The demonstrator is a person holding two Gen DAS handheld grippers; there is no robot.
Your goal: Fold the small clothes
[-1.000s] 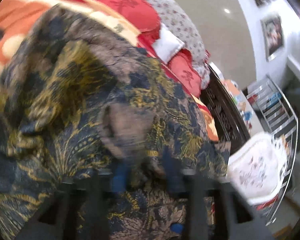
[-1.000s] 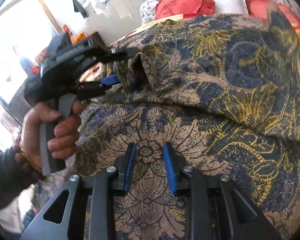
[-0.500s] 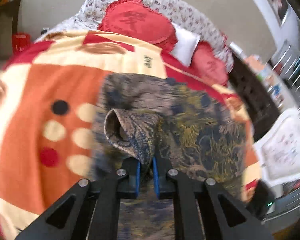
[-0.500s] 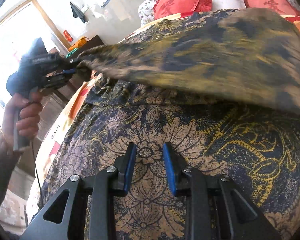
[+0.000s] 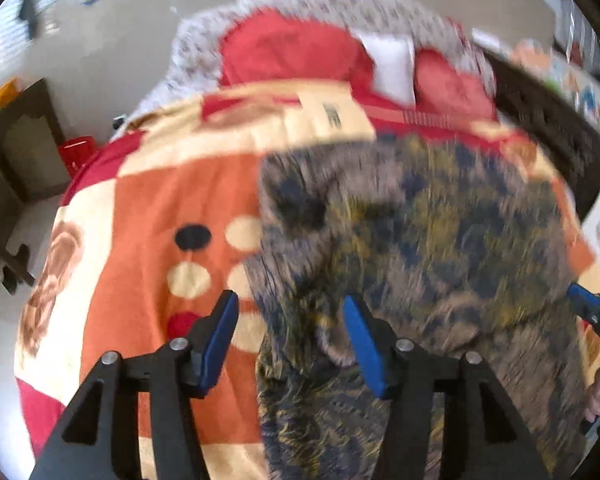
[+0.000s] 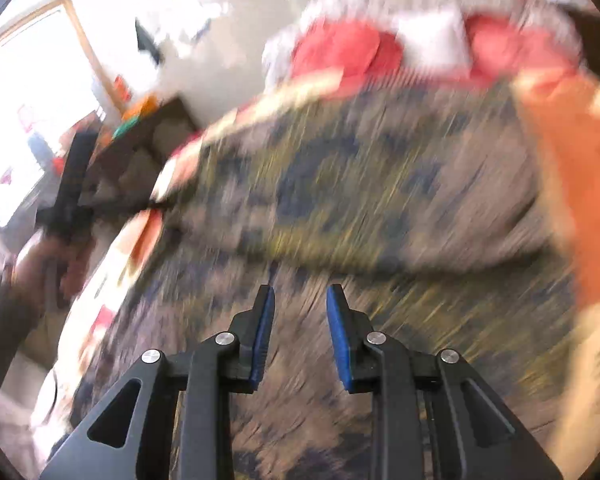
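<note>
A dark blue, gold and taupe patterned garment [image 5: 440,240] lies spread on the orange and cream blanket [image 5: 148,208]; motion blur smears both views. My left gripper [image 5: 289,300] hangs above the garment's left edge, its jaws opening, and the pads [image 5: 220,336] press on nothing. At the right edge of the left wrist view, the right gripper [image 5: 592,312] shows beside the garment. In the right wrist view my right gripper [image 6: 300,296] hovers over the garment [image 6: 360,200], parted and empty. A hand holds the left gripper [image 6: 72,200] at the garment's far left corner.
Red cushions [image 5: 292,52] and a white pillow [image 5: 394,64] lie at the head of the bed against a floral headboard [image 5: 340,0]. A dark wooden cabinet [image 5: 16,152] stands left of the bed, a dark bed frame [image 5: 548,128] on its right.
The left gripper, shut on a fold of the garment before, has spread its jaws and the fold has dropped flat. Both cameras have risen away from the cloth.
</note>
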